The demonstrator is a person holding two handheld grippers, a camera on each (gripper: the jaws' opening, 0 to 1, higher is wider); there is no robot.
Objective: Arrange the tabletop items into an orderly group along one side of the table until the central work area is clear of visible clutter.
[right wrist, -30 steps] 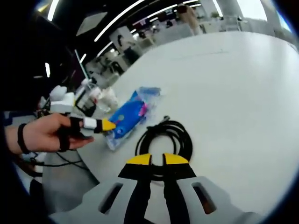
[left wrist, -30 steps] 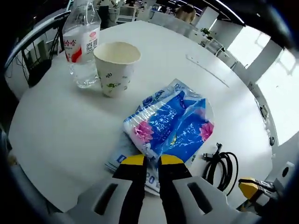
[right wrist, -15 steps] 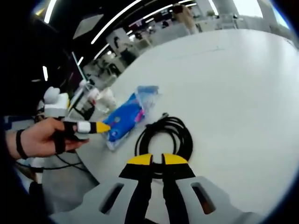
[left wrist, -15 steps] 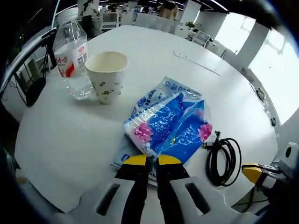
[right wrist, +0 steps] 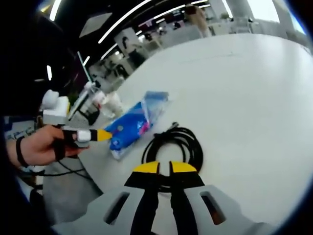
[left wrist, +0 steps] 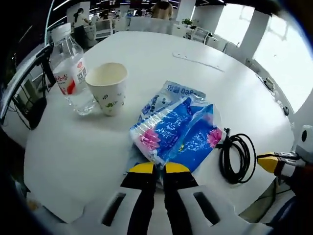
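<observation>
**Both grippers low at the table edge, nothing held**

Round white table (left wrist: 254,93) carries everything. Largest item: blue-and-pink plastic tissue pack (left wrist: 178,132), lying flat near the table's near edge, just ahead of the left gripper (left wrist: 159,168). Left jaws together, yellow tips at the pack's edge; can't tell if they pinch it. Coiled black cable (left wrist: 235,159) lies just beside the pack, apart from it. In the right gripper view the cable (right wrist: 173,147) sits right ahead of the right gripper (right wrist: 164,167), jaws nearly together, empty. Paper cup (left wrist: 107,87) upright, well beyond the pack. Clear water bottle (left wrist: 69,71), red-white label, stands just beside the cup.
</observation>
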